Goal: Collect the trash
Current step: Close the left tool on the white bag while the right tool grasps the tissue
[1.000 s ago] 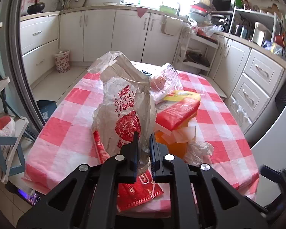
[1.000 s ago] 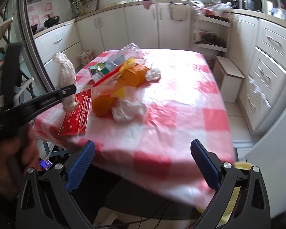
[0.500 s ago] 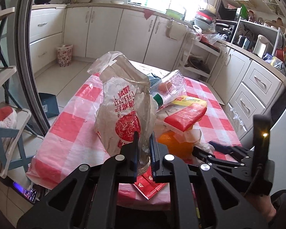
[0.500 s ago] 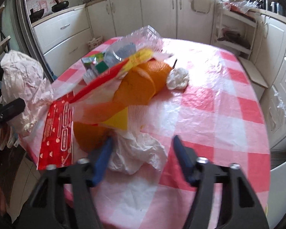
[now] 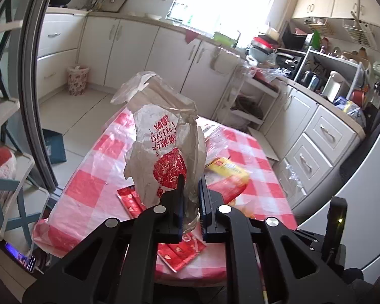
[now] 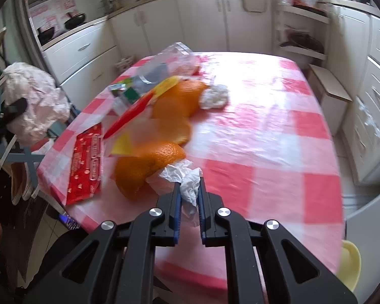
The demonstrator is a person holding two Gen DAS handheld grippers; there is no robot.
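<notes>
— We see a bright window over cream cabinets, don't we?
— We do, with pale floor tiles below and a small patterned bin.
— And our bench wears a red-and-white checked cloth, drawers on its right.

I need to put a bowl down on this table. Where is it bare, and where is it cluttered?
Bare: the checked tablecloth from the orange peels and far tissue wad to the cabinet-side edge. Crowded: the other side, with the red packet, peels and clear plastic packaging.
</notes>
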